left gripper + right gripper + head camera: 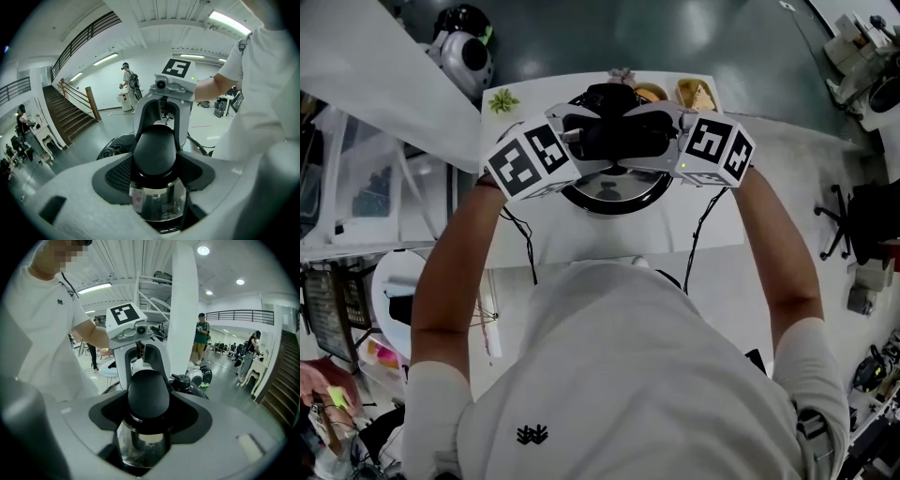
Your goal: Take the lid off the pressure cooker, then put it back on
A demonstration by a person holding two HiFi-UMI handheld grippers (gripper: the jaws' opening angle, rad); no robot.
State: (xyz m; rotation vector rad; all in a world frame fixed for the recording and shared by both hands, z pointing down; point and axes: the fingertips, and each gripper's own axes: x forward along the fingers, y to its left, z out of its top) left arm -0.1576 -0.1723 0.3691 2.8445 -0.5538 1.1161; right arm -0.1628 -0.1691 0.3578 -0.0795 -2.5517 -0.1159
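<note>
The pressure cooker (614, 192) shows as a round steel rim on the white table (581, 239), right under both grippers. Its lid's black oval handle (154, 152) (148, 392) sits above shiny steel (157, 201) (140, 446). My left gripper (598, 141) (157, 176) and right gripper (643, 141) (147, 416) face each other across this handle, each with its dark pads pressed to the handle's sides. Each gripper view shows the other gripper just behind the handle. I cannot tell whether the lid rests on the pot or hangs just above it.
At the table's far edge stand small food dishes (696, 94) and a little green plant (502, 100). A white and black machine (467, 56) sits on the floor beyond. A round white stool (394, 300) is at the left, an office chair (839, 220) at the right. People (201, 341) stand far off.
</note>
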